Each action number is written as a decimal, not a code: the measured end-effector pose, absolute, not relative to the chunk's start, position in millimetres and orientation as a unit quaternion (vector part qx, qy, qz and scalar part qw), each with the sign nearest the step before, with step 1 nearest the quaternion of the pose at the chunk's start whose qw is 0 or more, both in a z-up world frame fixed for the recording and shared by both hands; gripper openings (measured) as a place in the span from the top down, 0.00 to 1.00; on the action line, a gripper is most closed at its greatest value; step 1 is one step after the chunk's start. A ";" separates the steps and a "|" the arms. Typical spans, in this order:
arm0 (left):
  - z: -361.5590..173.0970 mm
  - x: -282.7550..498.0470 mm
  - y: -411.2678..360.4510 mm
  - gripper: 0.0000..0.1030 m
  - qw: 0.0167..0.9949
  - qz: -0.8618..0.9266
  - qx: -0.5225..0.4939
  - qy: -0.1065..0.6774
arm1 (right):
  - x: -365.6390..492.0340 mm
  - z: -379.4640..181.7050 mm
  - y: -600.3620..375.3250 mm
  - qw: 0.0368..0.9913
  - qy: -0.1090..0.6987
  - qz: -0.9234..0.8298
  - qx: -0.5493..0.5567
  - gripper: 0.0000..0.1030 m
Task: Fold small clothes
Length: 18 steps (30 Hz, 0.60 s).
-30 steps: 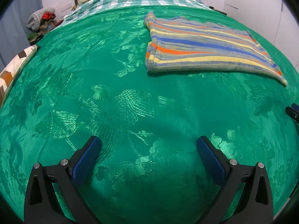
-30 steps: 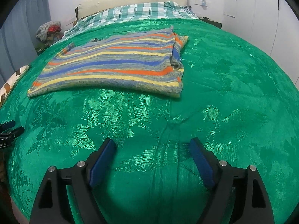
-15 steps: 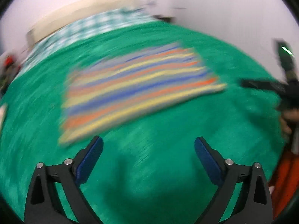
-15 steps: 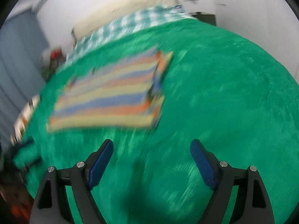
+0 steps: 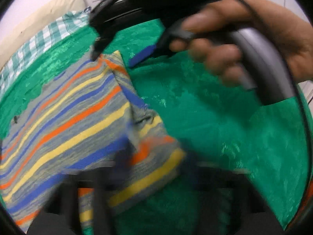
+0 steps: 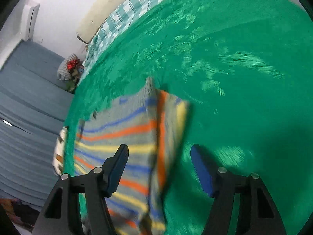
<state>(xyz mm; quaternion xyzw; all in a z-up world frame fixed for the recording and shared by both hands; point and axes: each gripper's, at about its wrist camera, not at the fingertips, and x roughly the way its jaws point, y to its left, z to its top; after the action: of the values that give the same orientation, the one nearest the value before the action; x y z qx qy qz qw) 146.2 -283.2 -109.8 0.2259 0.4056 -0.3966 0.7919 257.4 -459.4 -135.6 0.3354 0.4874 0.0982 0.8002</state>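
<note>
The striped knit garment point(image 6: 125, 148) lay flat on the green patterned bedspread point(image 6: 234, 78), partly folded, with one edge doubled over into a thicker band along its right side. In the right wrist view the right claw point(image 6: 159, 168) hung over that folded edge with its jaws spread wide — the left finger point(image 6: 117, 168) sat above the stripes, the blue-padded right finger point(image 6: 201, 172) above bare bedspread just past the garment's edge, and the doubled band ran up between them. Nothing was pinched between the pads.

In the left wrist view the garment point(image 5: 64, 121) filled the lower left, its folded corner reaching down toward the camera. The left claw point(image 5: 156, 168) showed only as dark, heavily smeared shapes at the bottom of the frame, over the garment's near corner; whether it was open or closed on the cloth, I cannot tell. Ahead of it and above, the person's right hand point(image 5: 244, 39) gripped the handle of the right claw point(image 5: 125, 45), whose black finger tip met the garment's far corner while its blue pad point(image 5: 142, 55) stood apart over the bedspread.

Beyond the garment, a green-and-white checked sheet point(image 6: 125, 13) covered the head of the bed — a cream pillow point(image 5: 45, 17) lay against the wall there.
</note>
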 end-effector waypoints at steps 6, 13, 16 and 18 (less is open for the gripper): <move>-89.9 148.7 -264.4 0.92 0.808 -0.385 0.163 0.414 | 294.4 -146.2 -441.9 0.802 0.490 0.073 0.334 0.90; -28.6 161.7 -151.3 0.92 0.846 -0.340 0.011 0.411 | 298.0 -68.6 -389.0 0.851 0.448 0.084 0.261 0.90; -20.4 166.3 -92.4 0.92 0.857 -0.296 -0.042 0.419 | 314.4 -42.8 -339.5 0.851 0.441 0.127 0.254 0.90; -22.2 169.0 -56.4 0.92 0.864 -0.262 -0.068 0.425 | 327.7 -36.5 -298.8 0.850 0.444 0.152 0.238 0.90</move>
<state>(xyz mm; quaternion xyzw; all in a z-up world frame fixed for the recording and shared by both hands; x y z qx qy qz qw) 169.0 -56.4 -22.2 -0.0678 0.4245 -0.2624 0.8639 327.7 -298.8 -36.5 0.2377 0.4442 0.1521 0.8503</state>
